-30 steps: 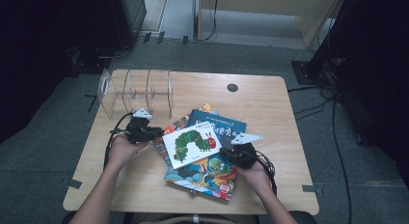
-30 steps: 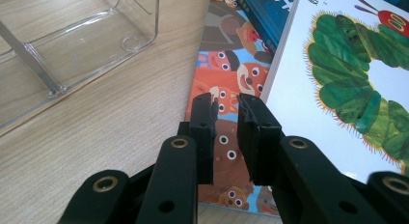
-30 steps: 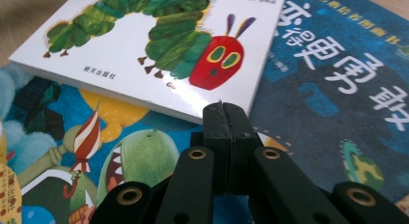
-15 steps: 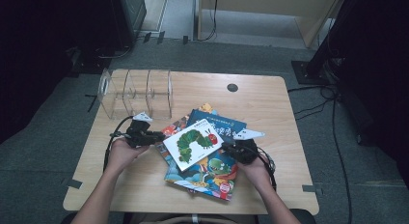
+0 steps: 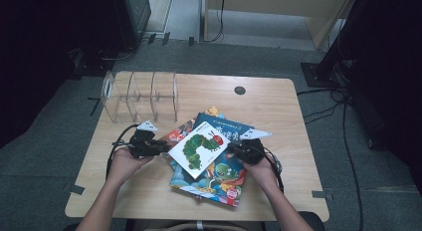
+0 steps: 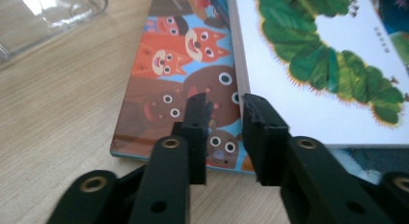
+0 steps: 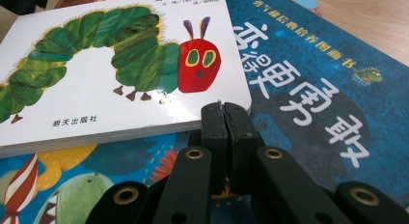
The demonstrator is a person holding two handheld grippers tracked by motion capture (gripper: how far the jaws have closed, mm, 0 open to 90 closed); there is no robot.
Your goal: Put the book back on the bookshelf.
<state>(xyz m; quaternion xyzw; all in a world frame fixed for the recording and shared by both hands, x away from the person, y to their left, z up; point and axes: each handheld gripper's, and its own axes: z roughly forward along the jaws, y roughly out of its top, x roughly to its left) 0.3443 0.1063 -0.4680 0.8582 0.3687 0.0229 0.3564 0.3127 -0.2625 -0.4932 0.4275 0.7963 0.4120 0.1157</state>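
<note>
Clear rack: one transparent divided holder, sitting at the far left of the table; three compartments are showing in the high view, all of them standing bare; a corner of it is showing in the left gripper view.
Books, count: four are lying in one overlapping pile near the table's front middle, between the two hands.
Caterpillar book: white board book, lying topmost and turned slantwise; a green caterpillar with a red head is showing on its cover; Chinese title is running along the top edge, cut off by the frame; a small line of Chinese print is sitting at the lower left of the cover.
Blue book: lying under the caterpillar book toward the far right; large white Chinese characters are running across it, with a small green creature beside a smaller yellowish line of characters.
Animal book: lying under the left side of the pile; foxes and brown round-eyed creatures are showing; no readable writing.
Bottom book: colourful, lying nearest the person; writing too small to tell.
Left gripper: jaws standing narrowly apart, having just been opening; nothing is sitting between them; tips are hovering just beside the caterpillar book's left edge, over the animal book.
Right gripper: jaws pressed together, gripping nothing; tips are sitting just at the caterpillar book's right corner, over the blue book.
</note>
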